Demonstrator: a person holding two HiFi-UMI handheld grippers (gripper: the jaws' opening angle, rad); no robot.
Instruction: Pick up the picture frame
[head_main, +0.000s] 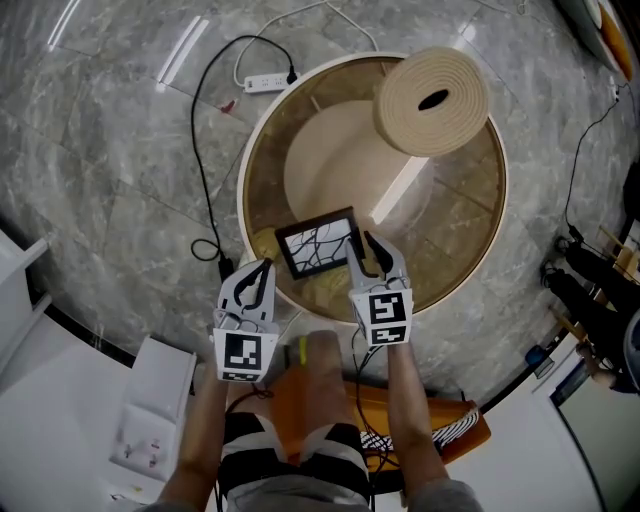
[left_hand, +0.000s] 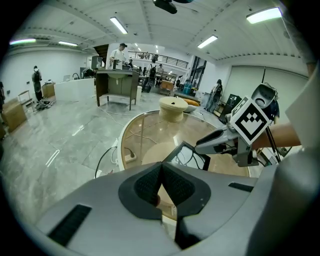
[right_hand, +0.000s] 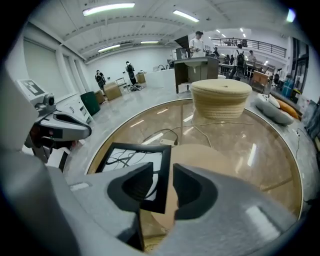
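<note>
Frame (right_hand: 131, 161) edge, the right one, stands between the parted jaws of your right gripper (right_hand: 162, 171), which grips nothing yet. From there the frame spreads leftward over the glass table (head_main: 243, 200) near its rim on your side; your left gripper (left_hand: 161, 167), jaws together and empty, hangs just off its left corner.

Lab hall: strip lights (right_hand: 109, 8), workbench (left_hand: 116, 85)

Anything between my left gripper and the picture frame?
Nothing: the head view shows only a short stretch of bare glass tabletop between the left gripper and the picture frame; the left gripper view agrees.
</note>
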